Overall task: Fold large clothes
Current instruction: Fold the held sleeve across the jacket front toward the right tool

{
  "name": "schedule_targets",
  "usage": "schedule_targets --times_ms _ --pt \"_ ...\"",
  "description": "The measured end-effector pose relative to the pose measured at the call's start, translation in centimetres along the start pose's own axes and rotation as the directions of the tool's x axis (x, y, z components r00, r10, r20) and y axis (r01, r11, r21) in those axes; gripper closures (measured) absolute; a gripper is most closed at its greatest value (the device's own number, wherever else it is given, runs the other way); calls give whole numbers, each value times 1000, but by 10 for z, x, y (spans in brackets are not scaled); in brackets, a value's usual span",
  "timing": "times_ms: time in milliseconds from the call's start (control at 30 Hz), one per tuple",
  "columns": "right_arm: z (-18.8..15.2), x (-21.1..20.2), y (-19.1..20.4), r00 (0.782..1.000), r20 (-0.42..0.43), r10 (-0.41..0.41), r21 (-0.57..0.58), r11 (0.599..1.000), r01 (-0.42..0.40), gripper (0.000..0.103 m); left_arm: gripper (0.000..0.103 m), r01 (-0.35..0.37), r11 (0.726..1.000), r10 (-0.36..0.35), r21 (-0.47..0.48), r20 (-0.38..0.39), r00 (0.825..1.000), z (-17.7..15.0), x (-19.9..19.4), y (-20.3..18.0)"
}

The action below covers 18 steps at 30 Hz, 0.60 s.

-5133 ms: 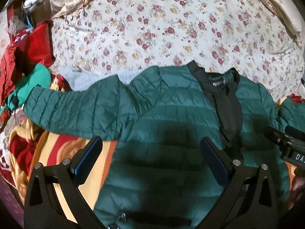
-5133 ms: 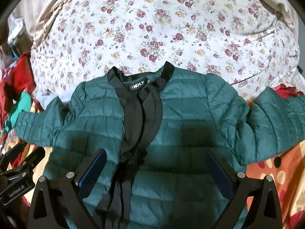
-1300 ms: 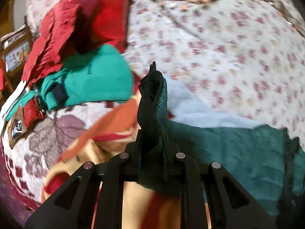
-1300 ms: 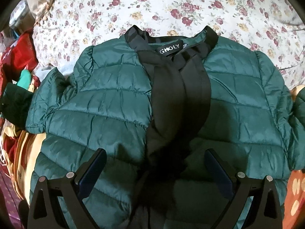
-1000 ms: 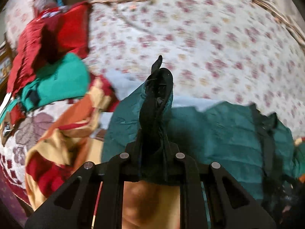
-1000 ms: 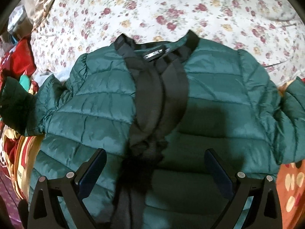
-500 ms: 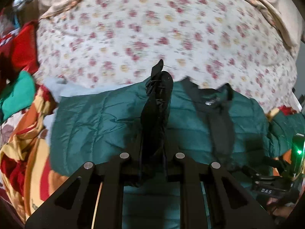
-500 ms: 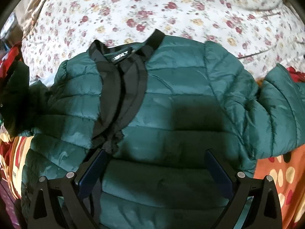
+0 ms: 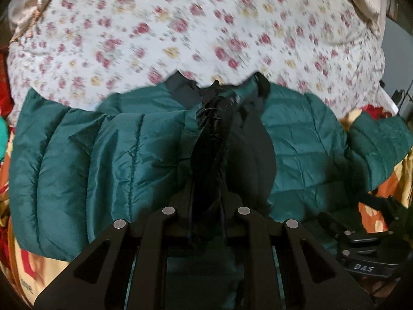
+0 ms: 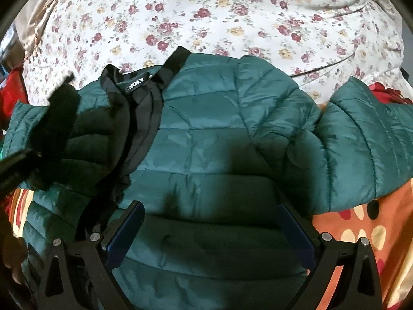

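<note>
Jacket [image 10: 219, 134], green and quilted, lies face up on the floral bedspread [image 10: 232, 13], collar toward twelve o'clock. The left gripper [image 9: 206, 206] is clamped tight on the dark cuff [image 9: 214, 118] of one sleeve, held over the jacket's chest. The right gripper [image 10: 209, 235] stands wide apart and empty above the lower front; the other sleeve [image 10: 361, 142] sprawls toward three o'clock.
</note>
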State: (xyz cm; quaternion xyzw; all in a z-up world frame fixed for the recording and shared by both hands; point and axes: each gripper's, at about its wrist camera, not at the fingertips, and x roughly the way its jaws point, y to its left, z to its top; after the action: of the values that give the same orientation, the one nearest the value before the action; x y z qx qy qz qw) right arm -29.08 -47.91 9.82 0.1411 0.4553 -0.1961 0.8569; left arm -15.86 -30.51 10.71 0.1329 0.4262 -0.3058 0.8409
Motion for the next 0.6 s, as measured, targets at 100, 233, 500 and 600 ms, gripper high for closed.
schedule_targets --times_ms 100,233,500,600 --pt "-2 3 -8 1000 -11 9 25 1000 -8 1 89 4 1000 -4 13 -33 999 -6 18 -12" --pt "-6 8 -17 999 -28 23 58 998 -21 1 88 -6 999 8 34 -70 997 -16 40 -24" --pt "-11 8 -18 998 -31 56 77 996 -53 1 56 106 994 -104 13 -84 991 -20 29 -23" --pt "-9 2 -15 995 -16 95 100 991 -93 1 53 173 983 -177 -63 -62 982 -16 4 -7"
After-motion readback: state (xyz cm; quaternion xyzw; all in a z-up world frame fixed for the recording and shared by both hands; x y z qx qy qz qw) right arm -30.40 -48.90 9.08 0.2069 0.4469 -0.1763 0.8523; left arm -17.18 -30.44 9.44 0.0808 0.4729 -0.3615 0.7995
